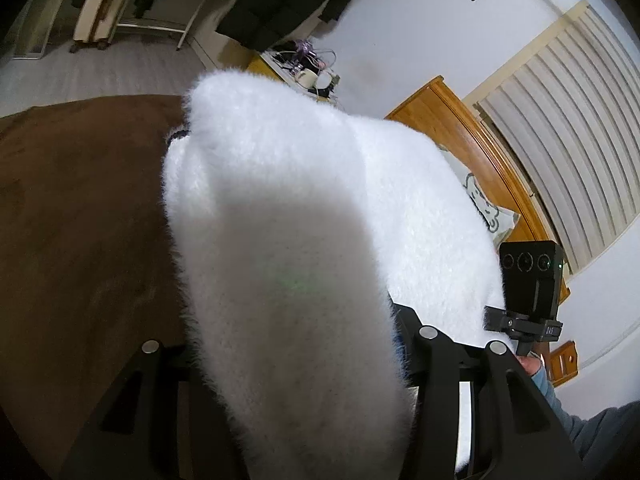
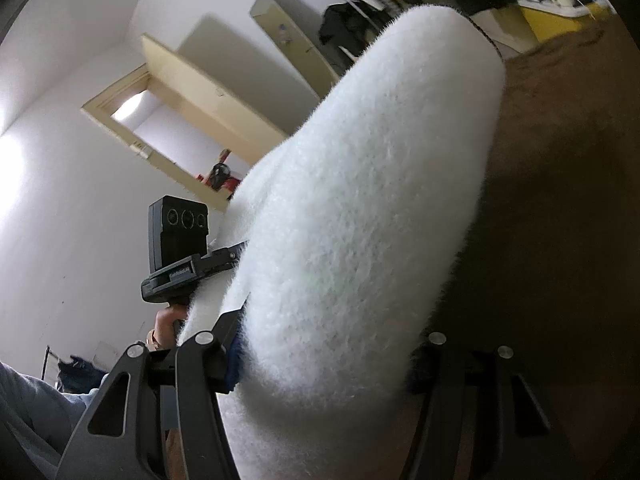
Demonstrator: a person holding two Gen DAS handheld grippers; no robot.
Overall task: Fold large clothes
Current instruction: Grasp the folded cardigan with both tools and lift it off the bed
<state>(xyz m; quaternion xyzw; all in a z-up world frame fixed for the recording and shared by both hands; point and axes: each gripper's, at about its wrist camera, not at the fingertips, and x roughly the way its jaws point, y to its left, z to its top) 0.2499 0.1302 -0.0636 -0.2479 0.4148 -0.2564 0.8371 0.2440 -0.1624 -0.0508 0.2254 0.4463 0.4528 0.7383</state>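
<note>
A large fluffy white garment (image 1: pixel 288 208) hangs lifted above a brown blanket-covered bed (image 1: pixel 80 208). My left gripper (image 1: pixel 288 360) is shut on one part of it; the cloth drapes over the fingers and hides the tips. My right gripper (image 2: pixel 324 360) is shut on another part of the same garment (image 2: pixel 360 200), fingertips also buried in the fuzz. The right gripper's body shows in the left wrist view (image 1: pixel 528 292), close by at the right. The left gripper's body shows in the right wrist view (image 2: pixel 180 244), at the left.
The brown bed surface (image 2: pixel 560 200) lies below. A wooden headboard (image 1: pixel 460 128) and a cartoon-print pillow (image 1: pixel 488 204) are at the right. A cluttered bedside table (image 1: pixel 304 68), a dark hanging coat (image 1: pixel 280 4), a clothes rack and an open door (image 2: pixel 192 80) ring the room.
</note>
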